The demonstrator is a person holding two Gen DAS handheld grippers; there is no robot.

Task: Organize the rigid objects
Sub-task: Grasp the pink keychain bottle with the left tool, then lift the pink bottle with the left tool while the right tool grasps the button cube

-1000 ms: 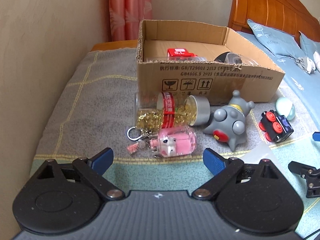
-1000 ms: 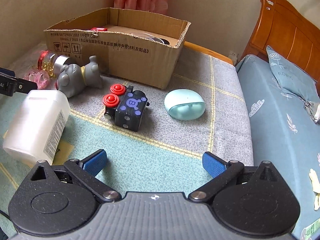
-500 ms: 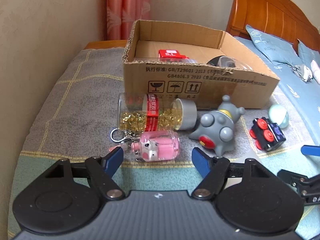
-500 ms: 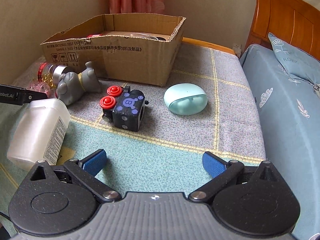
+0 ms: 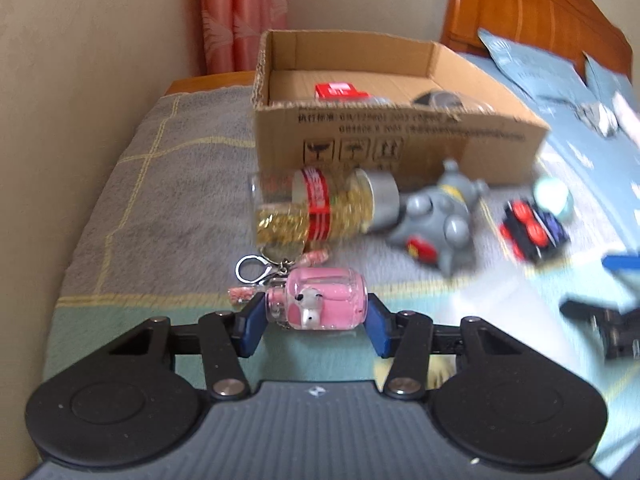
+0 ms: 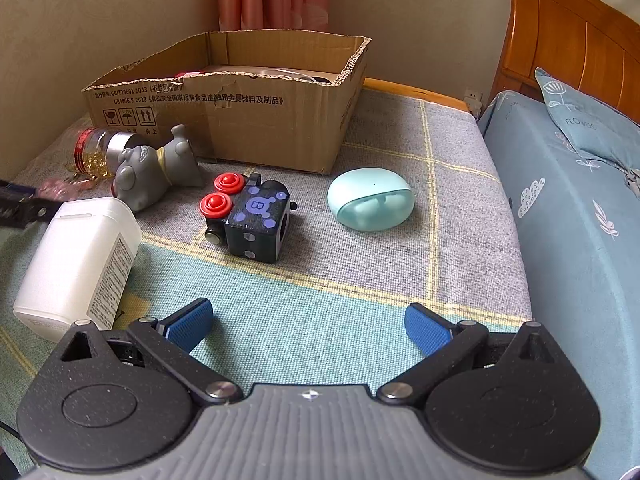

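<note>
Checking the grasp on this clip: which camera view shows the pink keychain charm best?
The left wrist view. The pink keychain charm sits centred between the left gripper pads, with its ring and clasp visible despite motion blur. The right wrist view shows only a faint pink blur at the far left edge, by the gray toy.

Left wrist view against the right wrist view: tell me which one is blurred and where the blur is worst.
Left wrist view: motion-blurred, worst toward the right edge, where the black cube toy smears; the pink keychain bottle between the left hand-held gripper pads stays fairly sharp. Right wrist view: crisp, print on the cardboard box readable; only the far left edge smears. Both bend at the edges from the fisheye.
</note>
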